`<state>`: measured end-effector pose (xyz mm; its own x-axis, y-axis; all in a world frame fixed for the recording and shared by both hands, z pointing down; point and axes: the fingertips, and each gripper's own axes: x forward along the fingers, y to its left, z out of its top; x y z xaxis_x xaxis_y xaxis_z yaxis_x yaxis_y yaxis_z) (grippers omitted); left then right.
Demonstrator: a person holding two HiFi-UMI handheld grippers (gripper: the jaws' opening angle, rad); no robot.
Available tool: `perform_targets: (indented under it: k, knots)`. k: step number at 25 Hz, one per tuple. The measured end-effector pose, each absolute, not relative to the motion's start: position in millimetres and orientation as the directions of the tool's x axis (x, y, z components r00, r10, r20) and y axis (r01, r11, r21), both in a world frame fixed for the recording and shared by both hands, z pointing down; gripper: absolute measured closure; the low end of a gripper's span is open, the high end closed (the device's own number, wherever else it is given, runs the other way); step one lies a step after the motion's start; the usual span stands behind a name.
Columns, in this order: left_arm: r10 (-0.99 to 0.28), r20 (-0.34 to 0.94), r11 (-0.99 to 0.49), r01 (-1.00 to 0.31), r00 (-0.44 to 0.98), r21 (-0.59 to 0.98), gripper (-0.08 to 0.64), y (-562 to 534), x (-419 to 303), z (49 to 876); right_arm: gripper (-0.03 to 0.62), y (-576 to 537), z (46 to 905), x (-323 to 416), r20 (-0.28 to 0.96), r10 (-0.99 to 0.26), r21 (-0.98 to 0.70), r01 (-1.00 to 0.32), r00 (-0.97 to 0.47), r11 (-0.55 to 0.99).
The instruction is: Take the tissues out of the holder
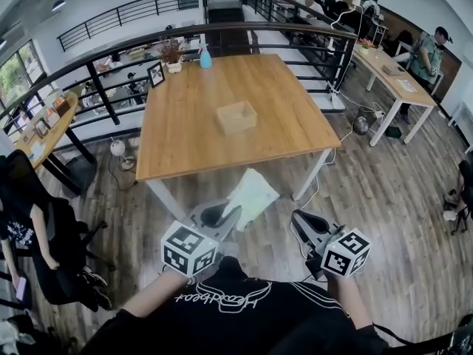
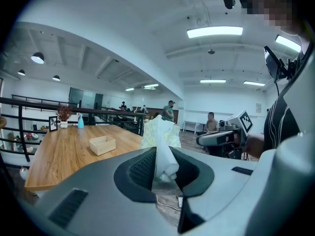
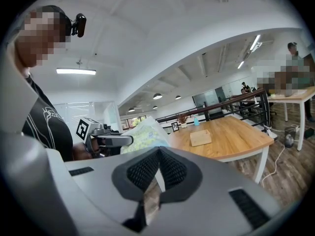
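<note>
Tissues point(image 1: 253, 195), pale with a green print, are clamped between the jaws of the left gripper point(image 2: 162, 157), in the air just off the near edge of the table point(image 1: 185, 143). Wooden holder point(image 1: 236, 117) sits mid-table, well apart. Right gripper point(image 3: 158, 155) jaws are together.

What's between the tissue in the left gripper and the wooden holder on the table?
Only bare tabletop separates the tissue from the holder, clearest in the head view.

Black T-shirt point(image 1: 236, 309) with white script, grey left tongs point(image 1: 225, 214) and right tongs point(image 1: 301, 219), black ribbed pads point(image 2: 142, 168), checkered marker cubes point(image 1: 188, 248).
</note>
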<state>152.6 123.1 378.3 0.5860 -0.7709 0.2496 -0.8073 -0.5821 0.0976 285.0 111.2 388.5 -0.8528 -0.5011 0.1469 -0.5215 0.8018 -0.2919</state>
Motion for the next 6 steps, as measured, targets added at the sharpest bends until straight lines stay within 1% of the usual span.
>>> perform_targets:
  k: [6]
  knots:
    - [-0.765, 0.252, -0.588, -0.802, 0.593, 0.104, 0.483, 120.8, 152.7, 375.2, 0.575, 110.8, 387.7, 284.2, 0.152, -0.502, -0.298, -0.524, -0.851, 0.798]
